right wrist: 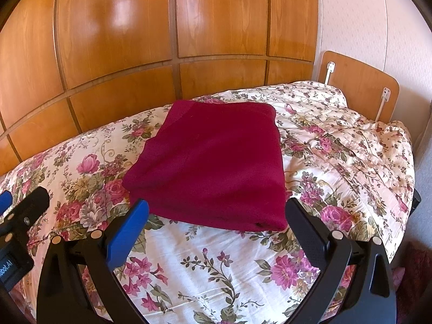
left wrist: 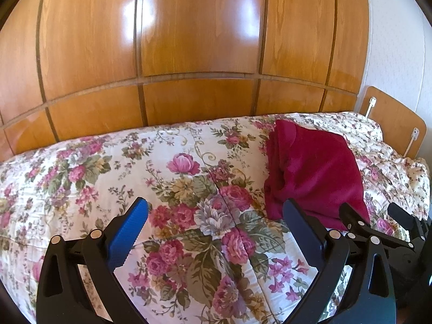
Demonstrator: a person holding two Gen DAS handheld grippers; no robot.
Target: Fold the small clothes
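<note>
A dark red garment (right wrist: 213,159) lies folded into a thick rectangle on the floral bedspread (right wrist: 216,264). In the left wrist view the same garment (left wrist: 313,172) sits to the right. My left gripper (left wrist: 216,221) is open above the bedspread, to the left of the garment, with nothing between its fingers. My right gripper (right wrist: 216,218) is open just in front of the garment's near edge, holding nothing. The right gripper (left wrist: 378,221) shows at the right edge of the left wrist view, and the left gripper (right wrist: 19,210) shows at the left edge of the right wrist view.
A glossy wooden wardrobe (left wrist: 194,54) runs along the far side of the bed. A wooden headboard (right wrist: 359,86) with a white cable stands at the right, against a pale wall (right wrist: 359,21). The bedspread is rumpled near the headboard.
</note>
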